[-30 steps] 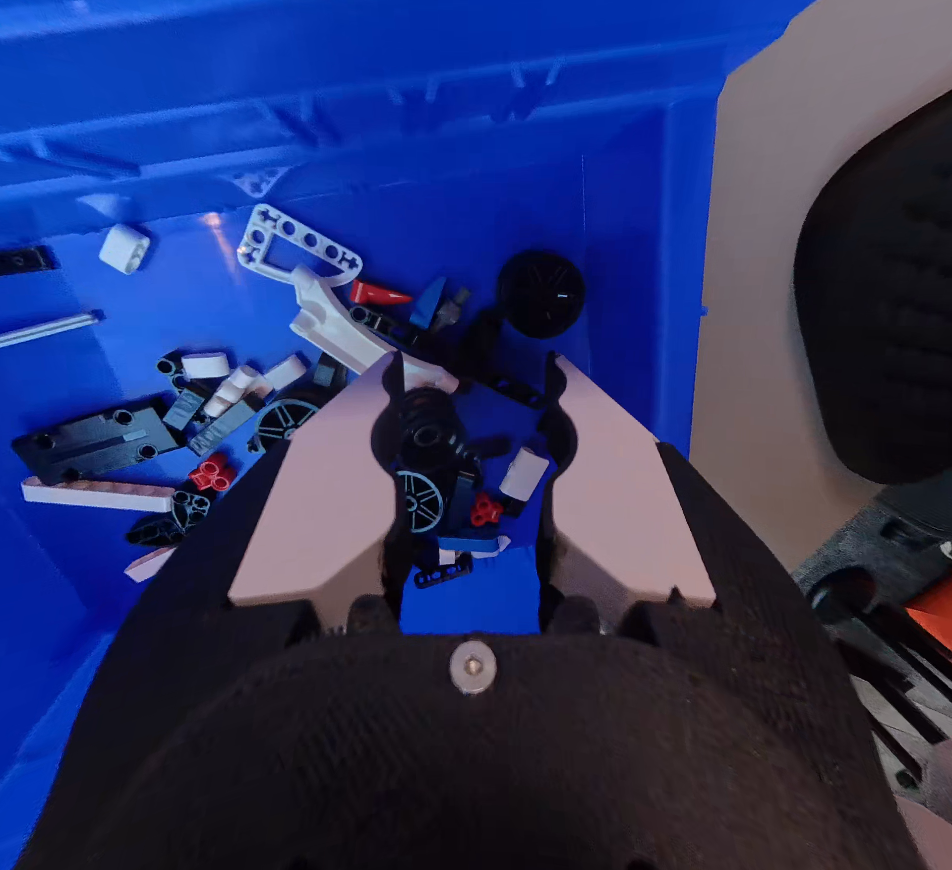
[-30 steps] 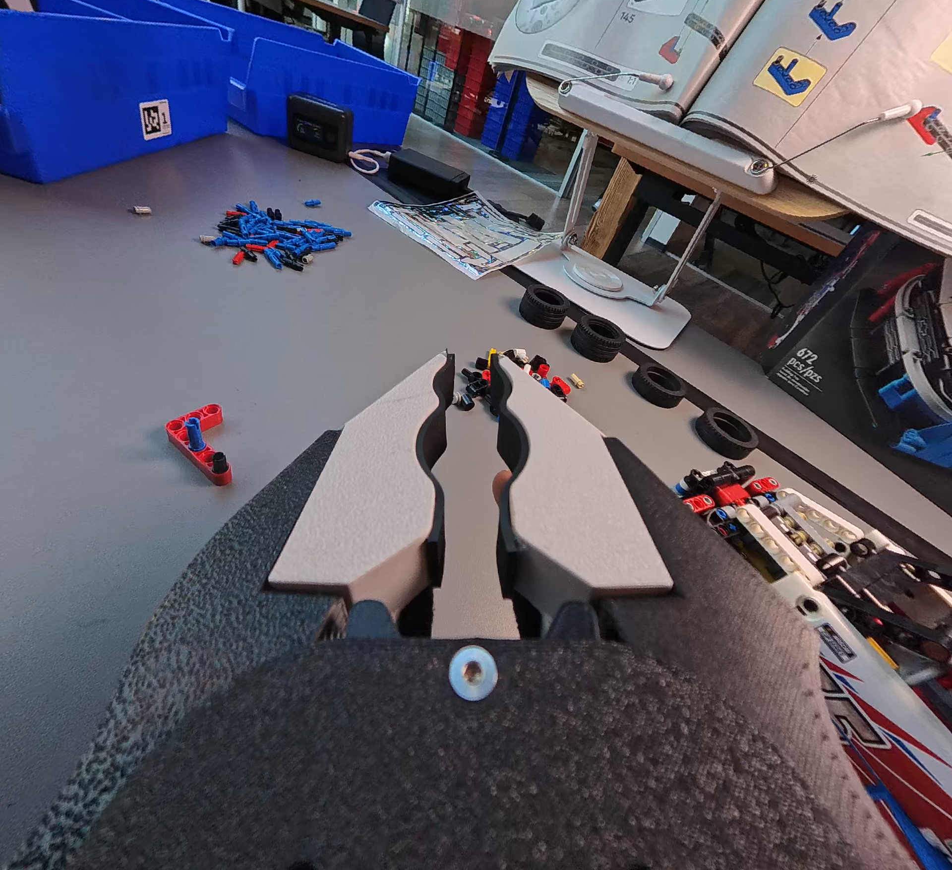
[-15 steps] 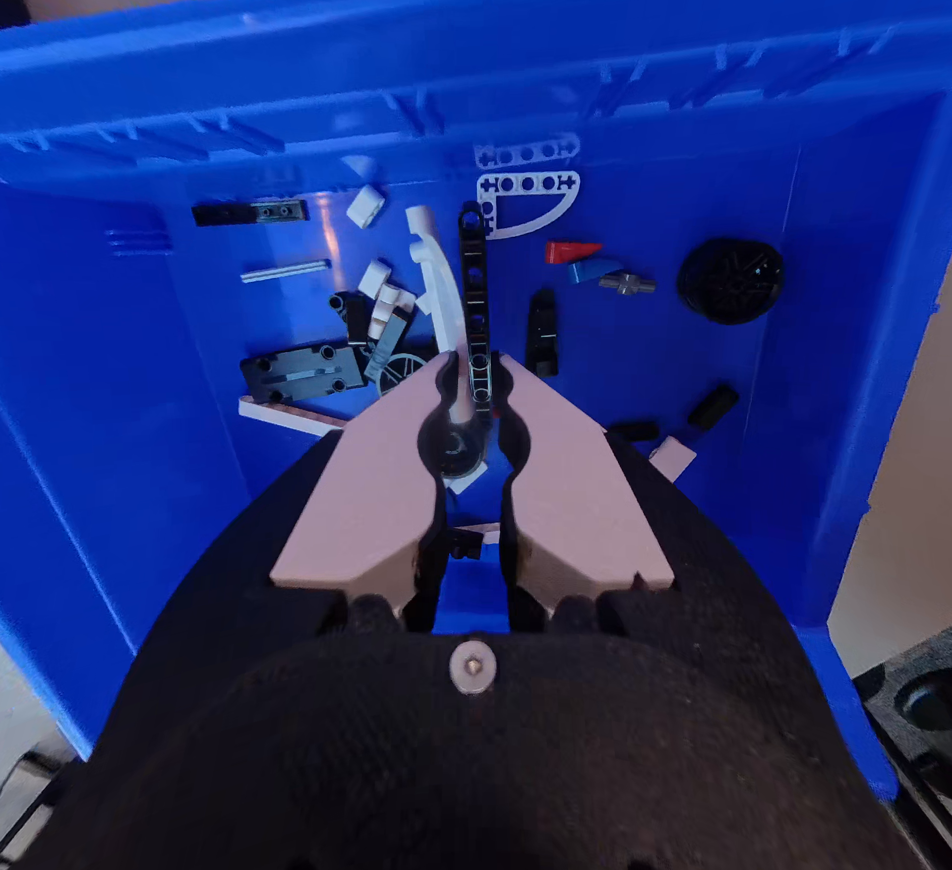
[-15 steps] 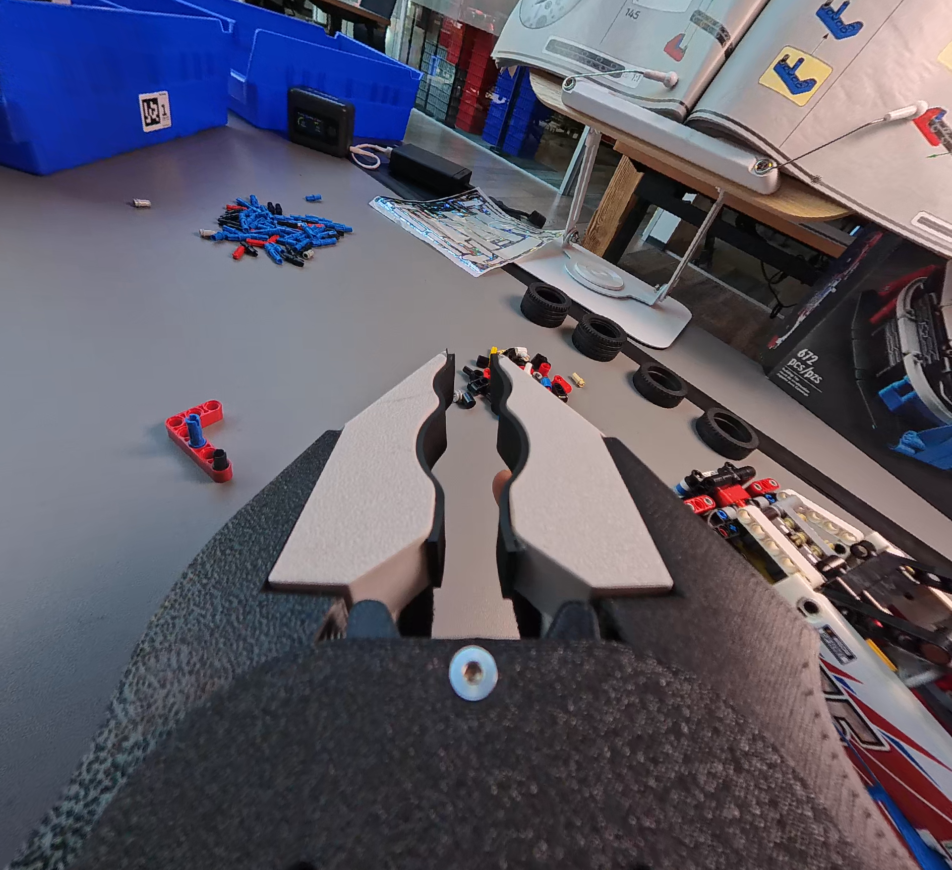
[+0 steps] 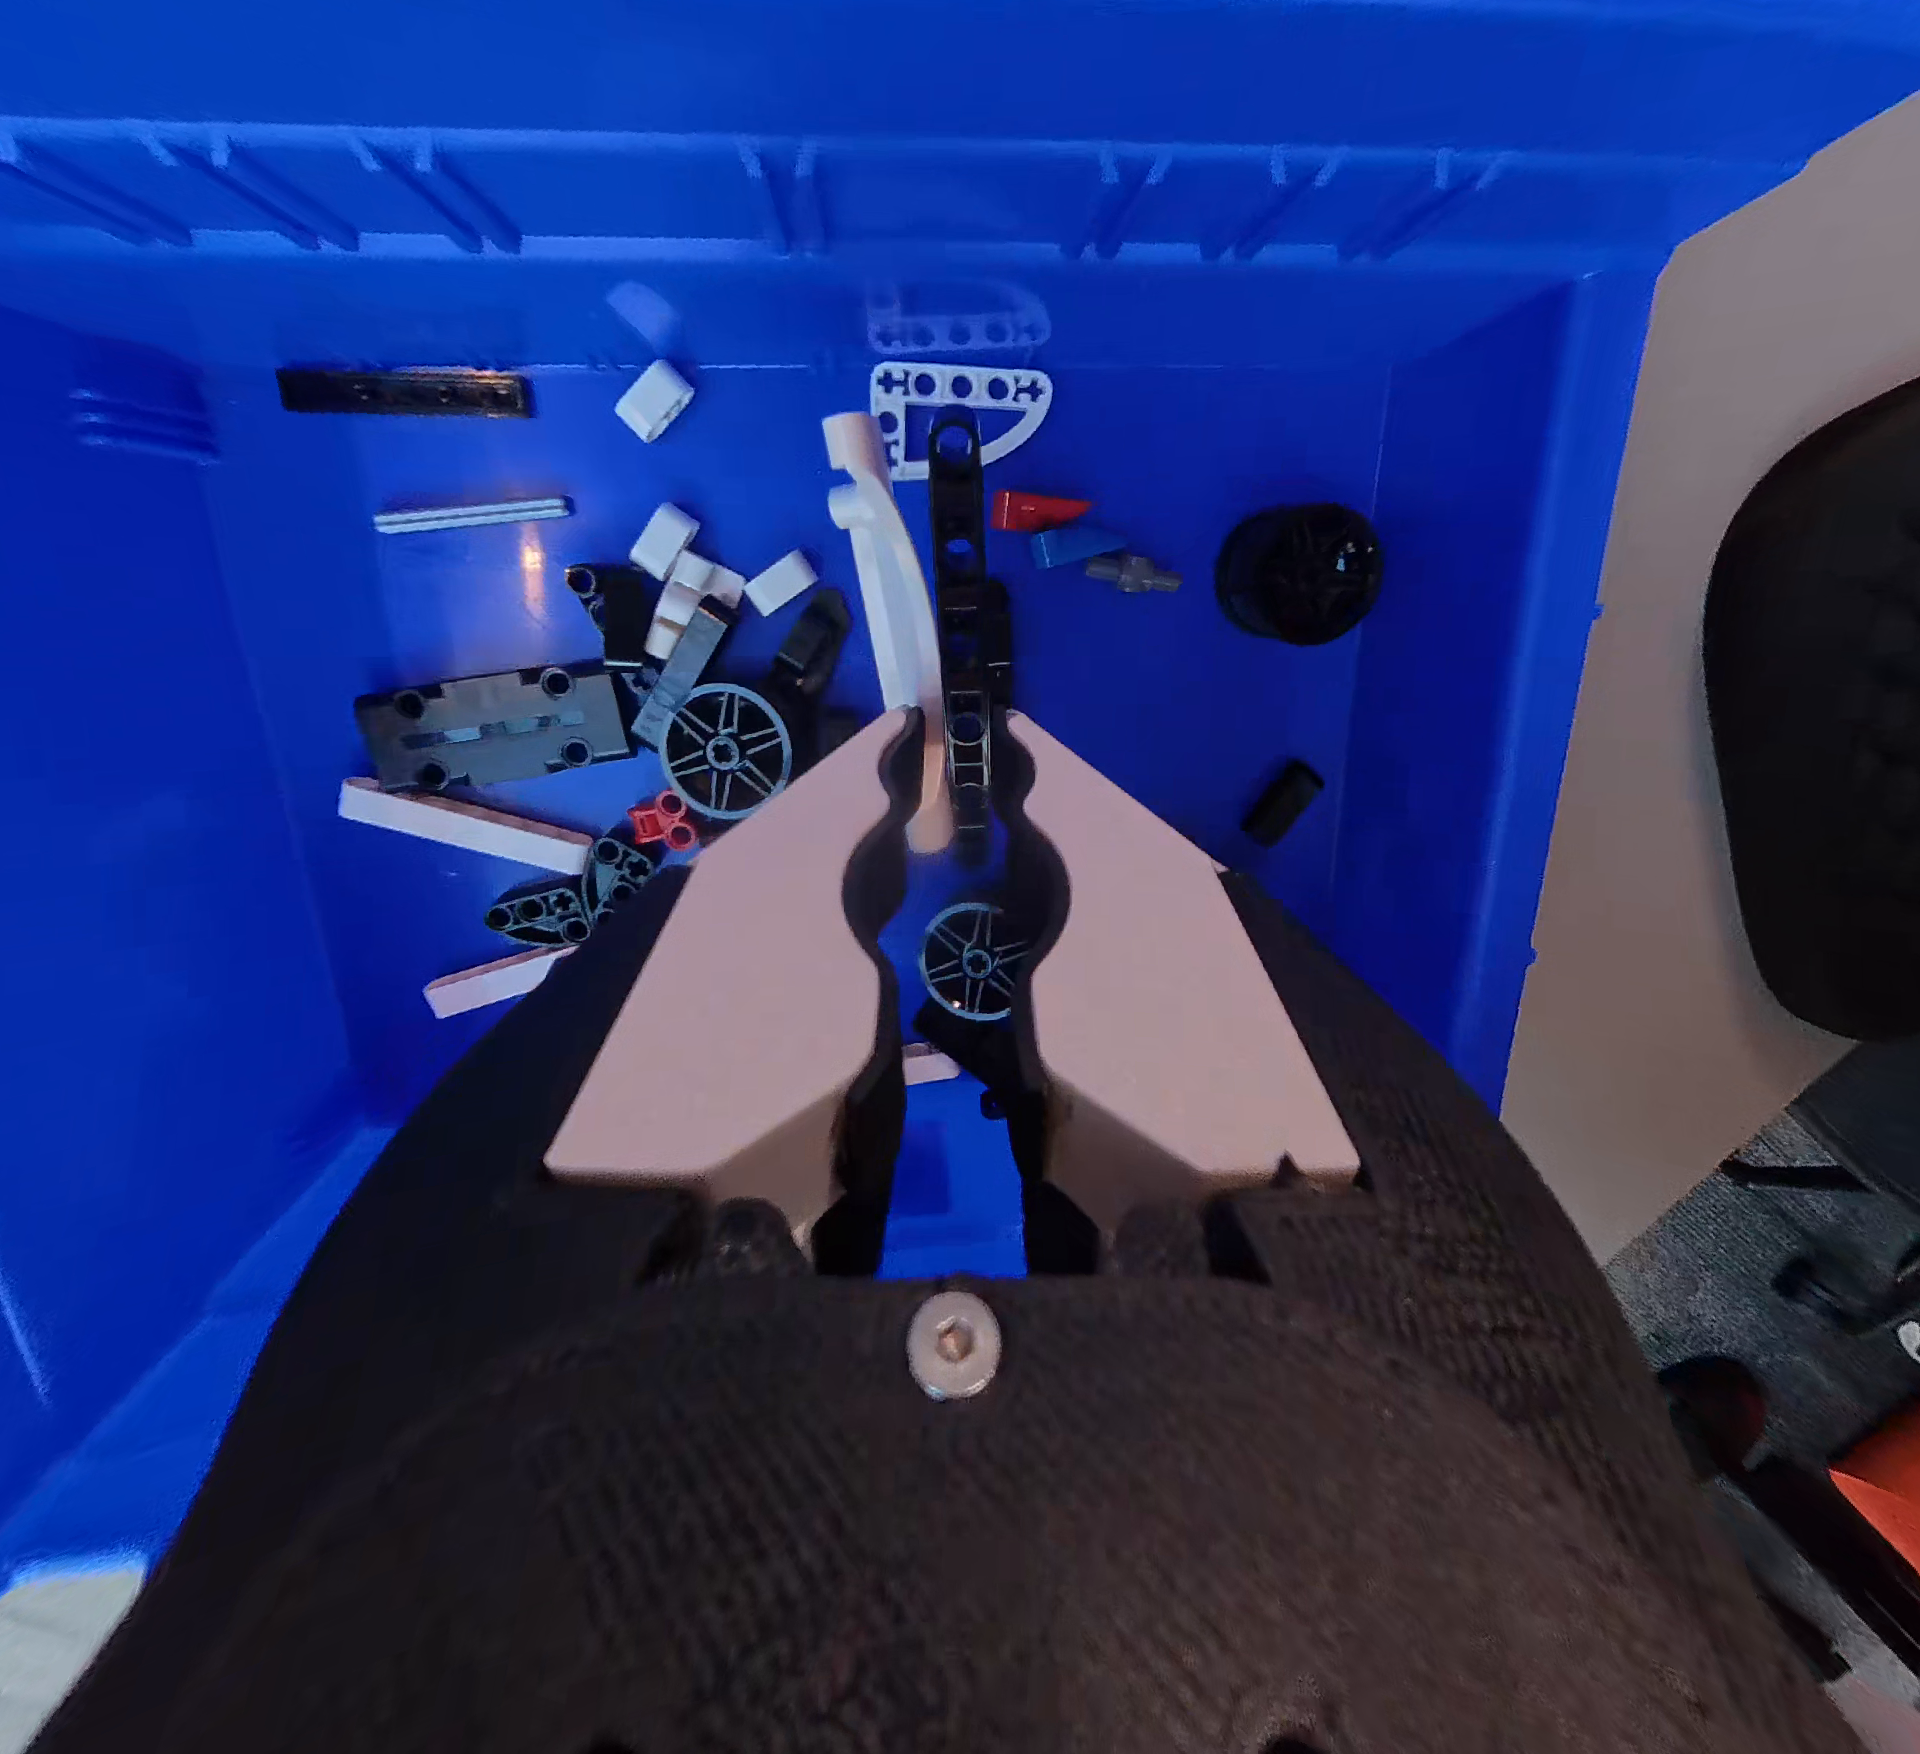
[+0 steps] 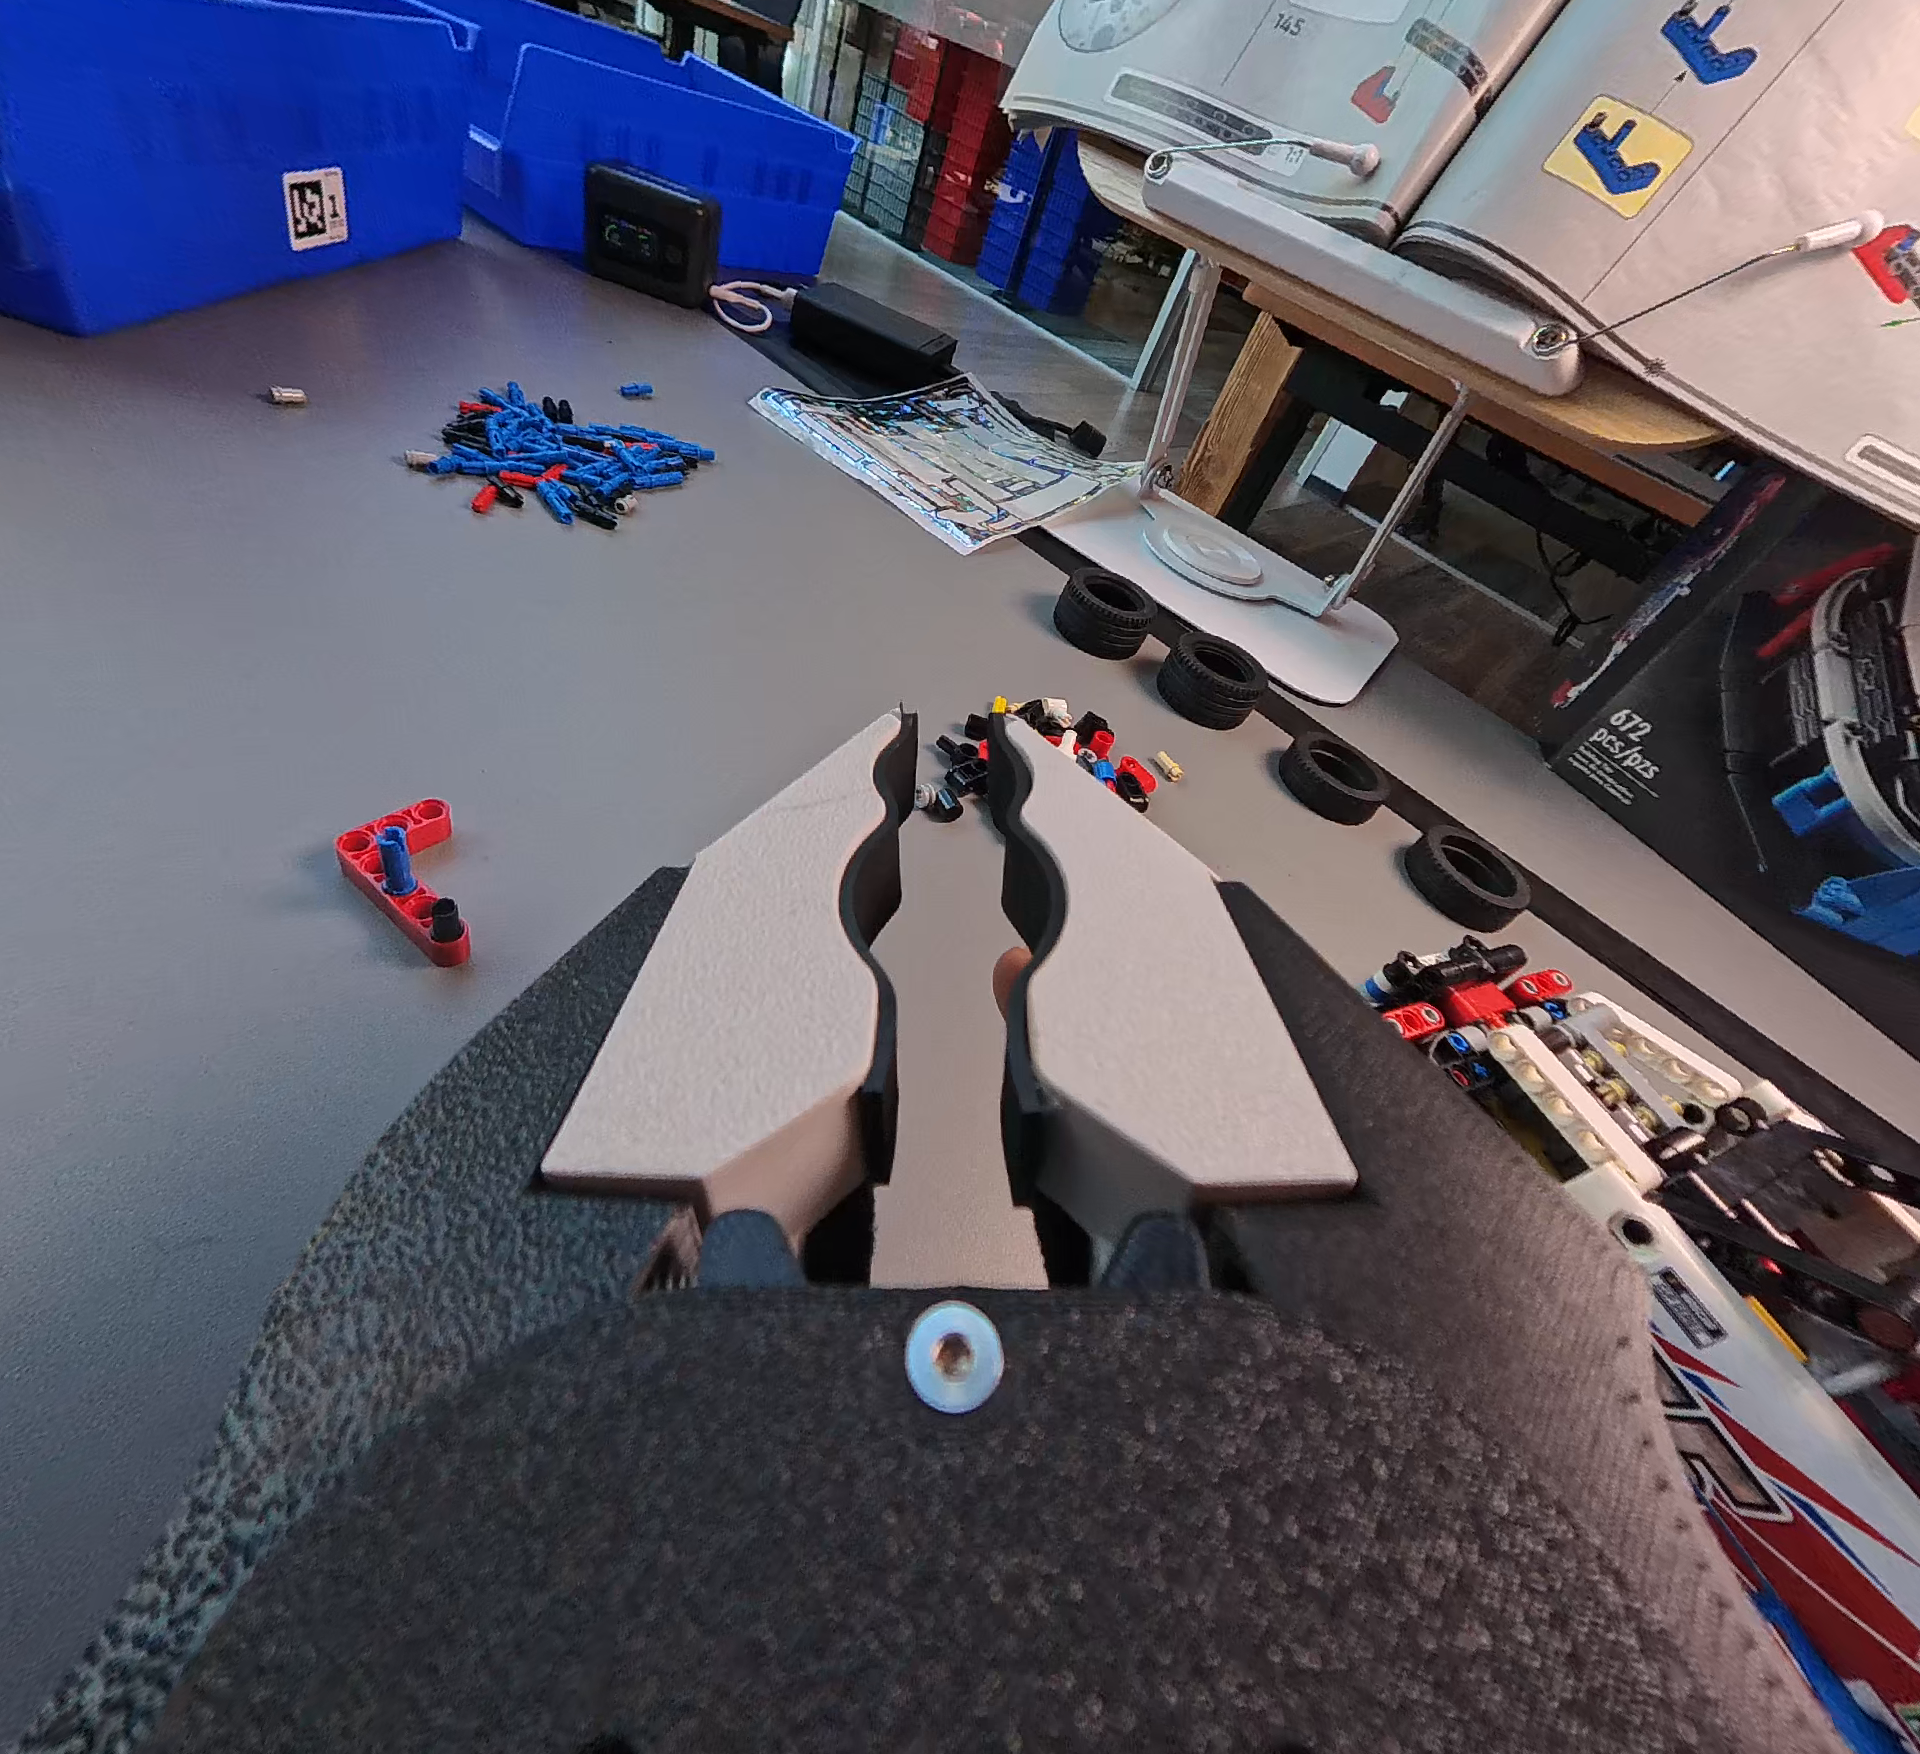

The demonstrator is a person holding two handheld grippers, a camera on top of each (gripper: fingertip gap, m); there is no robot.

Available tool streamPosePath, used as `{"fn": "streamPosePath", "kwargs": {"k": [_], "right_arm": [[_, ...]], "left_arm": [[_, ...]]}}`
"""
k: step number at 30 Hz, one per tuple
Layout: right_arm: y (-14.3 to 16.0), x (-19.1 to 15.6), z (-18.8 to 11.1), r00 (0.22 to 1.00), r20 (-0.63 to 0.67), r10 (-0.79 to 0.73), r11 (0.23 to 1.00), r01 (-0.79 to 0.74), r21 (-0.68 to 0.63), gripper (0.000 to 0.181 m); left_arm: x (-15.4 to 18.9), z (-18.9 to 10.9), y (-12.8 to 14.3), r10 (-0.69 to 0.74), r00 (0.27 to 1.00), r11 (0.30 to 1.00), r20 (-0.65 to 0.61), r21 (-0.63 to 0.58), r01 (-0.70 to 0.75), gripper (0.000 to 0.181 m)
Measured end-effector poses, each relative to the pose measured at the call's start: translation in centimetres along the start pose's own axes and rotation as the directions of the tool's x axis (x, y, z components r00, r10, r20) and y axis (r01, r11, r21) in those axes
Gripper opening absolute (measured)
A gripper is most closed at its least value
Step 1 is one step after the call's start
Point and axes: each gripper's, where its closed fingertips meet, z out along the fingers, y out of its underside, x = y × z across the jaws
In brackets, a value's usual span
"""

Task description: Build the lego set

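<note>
1. Left gripper (image 5: pixel 958 717): jaws narrowed onto a long black beam (image 5: pixel 961 603), which is gripped at its near end and projects forward over the blue bin (image 5: pixel 935 42). Its far end lies across a white curved panel (image 5: pixel 883 582) and a white frame piece (image 5: pixel 961 400); whether it is touching them cannot be told.
2. Handling, as judged: the beam is best lifted straight up and kept level, so that neighbouring parts are not dragged out and the thin beam is not twisted in the grip.
3. Right gripper (image 6: pixel 951 728): jaws narrowly parted, nothing held, poised above the grey table (image 6: pixel 208 665).
4. Bin count: spoked rims, two (image 5: pixel 725 750); black wheel hub, one (image 5: pixel 1299 574); small white blocks, several, not countable exactly.
5. Table count: tyres, four (image 6: pixel 1103 613); red L-shaped beam with pins, one (image 6: pixel 400 878); heap of blue, red and black pins, one (image 6: pixel 561 457); part-built car, one (image 6: pixel 1621 1122); instruction book on stand, one (image 6: pixel 1455 42).
</note>
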Motion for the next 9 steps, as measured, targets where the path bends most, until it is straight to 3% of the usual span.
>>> {"fn": "streamPosePath", "kwargs": {"k": [1, 6, 9], "right_arm": [[0.0, 0.0, 0.0, 1.000, 0.000, -0.002, 1.000, 0.002, -0.001, 0.011], [0.0, -0.1, 0.0, 1.000, 0.001, -0.011, 1.000, 0.011, -0.003, 0.011], [0.0, -0.1, 0.0, 1.000, 0.002, -0.011, 1.000, 0.011, -0.003, 0.011]], "left_arm": [[0.3, 0.0, -0.1, 0.001, 1.000, 1.000, -0.012, 0.008, -0.001, 0.011], [1.7, 0.2, 0.2, -0.035, 0.993, 0.999, -0.116, 0.008, 0.036, 0.011], [1.6, 1.0, 1.7, -0.018, 0.996, 0.998, -0.091, -0.065, 0.013, 0.014]]}}
